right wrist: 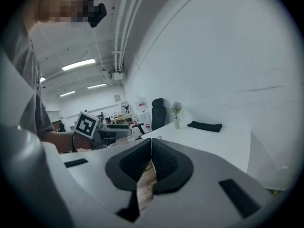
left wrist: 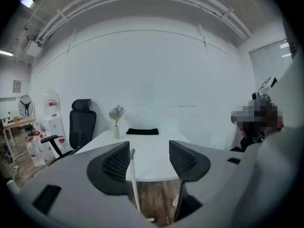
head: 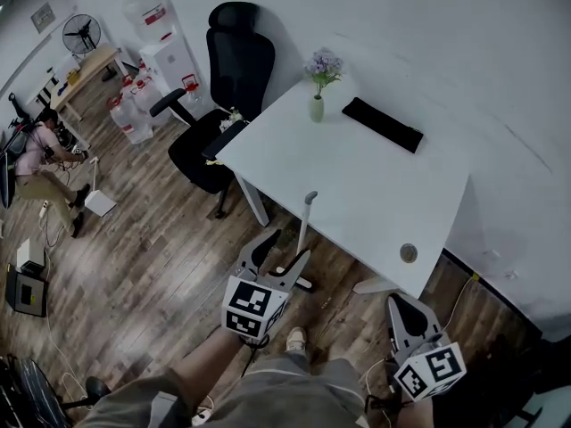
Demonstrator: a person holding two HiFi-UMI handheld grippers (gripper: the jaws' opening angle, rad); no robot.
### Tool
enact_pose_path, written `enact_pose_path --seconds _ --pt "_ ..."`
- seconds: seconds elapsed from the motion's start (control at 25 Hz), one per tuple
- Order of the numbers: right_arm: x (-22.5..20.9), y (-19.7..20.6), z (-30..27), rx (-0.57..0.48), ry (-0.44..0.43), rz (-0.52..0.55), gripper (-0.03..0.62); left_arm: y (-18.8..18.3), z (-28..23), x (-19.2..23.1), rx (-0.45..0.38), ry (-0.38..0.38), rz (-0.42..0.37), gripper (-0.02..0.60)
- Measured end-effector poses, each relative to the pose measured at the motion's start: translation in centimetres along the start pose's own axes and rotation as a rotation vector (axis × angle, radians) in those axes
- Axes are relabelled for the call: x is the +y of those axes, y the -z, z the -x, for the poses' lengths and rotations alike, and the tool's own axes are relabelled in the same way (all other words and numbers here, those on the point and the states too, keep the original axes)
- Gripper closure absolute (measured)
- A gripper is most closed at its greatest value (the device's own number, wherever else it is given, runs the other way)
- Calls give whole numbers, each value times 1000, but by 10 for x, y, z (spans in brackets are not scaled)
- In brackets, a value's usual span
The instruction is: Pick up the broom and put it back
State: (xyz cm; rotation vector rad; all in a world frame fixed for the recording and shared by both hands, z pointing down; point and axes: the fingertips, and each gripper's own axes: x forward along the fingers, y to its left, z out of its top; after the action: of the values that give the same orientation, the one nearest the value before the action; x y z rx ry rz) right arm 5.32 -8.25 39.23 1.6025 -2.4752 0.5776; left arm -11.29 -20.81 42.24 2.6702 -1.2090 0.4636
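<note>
The broom (head: 304, 230) is a thin white stick with a grey tip. It stands upright against the near edge of the white table (head: 357, 194), its foot on the wooden floor. My left gripper (head: 285, 250) is open just short of the stick. In the left gripper view the broom (left wrist: 133, 179) stands in the gap between the jaws, close to the left one, and nothing grips it. My left gripper (left wrist: 148, 148) points at the table. My right gripper (head: 401, 307) hangs lower at the right, shut and empty, and its pads (right wrist: 161, 158) meet at the tips.
A black office chair (head: 227, 78) stands at the table's far left corner. On the table are a vase of flowers (head: 318, 105) and a black folded item (head: 384, 125). A water dispenser (head: 169, 61) and bottles (head: 134, 114) stand by the wall. A person (head: 40, 163) crouches far left.
</note>
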Motion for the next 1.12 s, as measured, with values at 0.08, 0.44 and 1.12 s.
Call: enact_pose_path --seconds 0.08,0.44,1.12 --pt "-6 5 -10 14 -3 -19 563 6 -14 7 10 10 57 318" --pt "-46 44 -53 90 -29 -58 563 48 -82 23 91 -29 57 318" --pt "-88 99 -93 146 -81 -140 563 127 -177 51 182 -69 52 318"
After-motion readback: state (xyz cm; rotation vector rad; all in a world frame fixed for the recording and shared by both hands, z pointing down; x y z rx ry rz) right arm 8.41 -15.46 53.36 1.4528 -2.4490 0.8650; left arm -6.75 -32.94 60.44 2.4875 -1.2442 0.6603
